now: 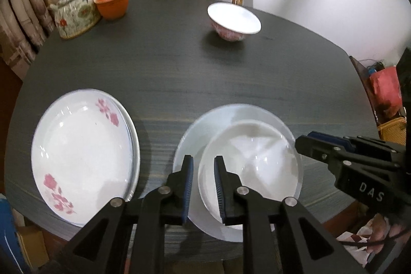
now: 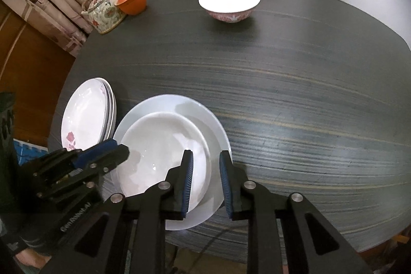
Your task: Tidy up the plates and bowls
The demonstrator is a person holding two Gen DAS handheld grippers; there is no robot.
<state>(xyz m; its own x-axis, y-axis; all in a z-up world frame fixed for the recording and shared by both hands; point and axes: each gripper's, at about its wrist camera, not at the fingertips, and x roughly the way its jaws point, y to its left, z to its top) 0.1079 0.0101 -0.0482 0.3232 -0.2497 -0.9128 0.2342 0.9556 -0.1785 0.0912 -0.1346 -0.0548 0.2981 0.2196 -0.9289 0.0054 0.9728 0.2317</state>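
I look down at the big dark round counter (image 1: pixel 231 73). At the lower left of the left view sits a stack of flowered plates (image 1: pixel 82 158), with pink blooms on the top one. In the lower middle a plain white plate (image 1: pixel 195 135) lies flat, and a smaller white dish (image 1: pixel 257 166) rests inside it, a bit off to one side. Far back in the upper middle stands a lone bowl (image 1: pixel 233 21) with a pink pattern outside.

My left gripper (image 1: pixel 204 190) hangs over the near rim of the dish. Its fingers are a little apart and press on nothing. My right gripper (image 2: pixel 206 184) hangs over the other rim, and it too is let go, with only a narrow gap.

I think these dishes are hard, smooth and slippery, and they would chip or break if dropped. I would take the bowl by its thin rim, one finger inside and one outside, and lift it slowly.
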